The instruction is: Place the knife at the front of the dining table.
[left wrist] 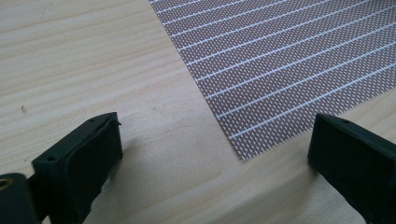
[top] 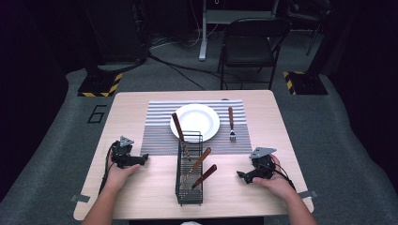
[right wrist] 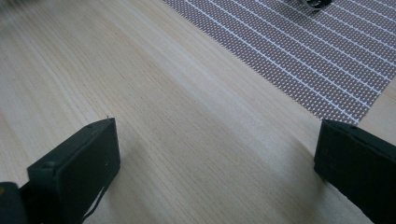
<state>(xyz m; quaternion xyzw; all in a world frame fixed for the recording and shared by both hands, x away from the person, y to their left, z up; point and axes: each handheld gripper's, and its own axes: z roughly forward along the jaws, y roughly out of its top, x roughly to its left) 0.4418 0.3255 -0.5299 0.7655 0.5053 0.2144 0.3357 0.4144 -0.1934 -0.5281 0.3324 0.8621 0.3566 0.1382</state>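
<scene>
A black wire caddy (top: 189,174) stands at the table's front middle with several wooden-handled utensils (top: 201,160) in it. Behind it a white plate (top: 195,121) lies on a striped placemat (top: 159,125), and a wooden-handled fork (top: 231,123) lies to the plate's right. My left gripper (top: 143,158) rests on the table left of the caddy, open, nothing between its jaws (left wrist: 212,156). My right gripper (top: 241,175) rests right of the caddy, also open and empty (right wrist: 217,154). Each gripper view looks over bare wood to a corner of the placemat (left wrist: 289,70) (right wrist: 308,51).
The wooden table (top: 141,192) has bare room at its front corners and along both sides. A black chair (top: 251,44) stands beyond the far edge. Yellow-black marked stand bases (top: 99,85) sit on the grey floor either side.
</scene>
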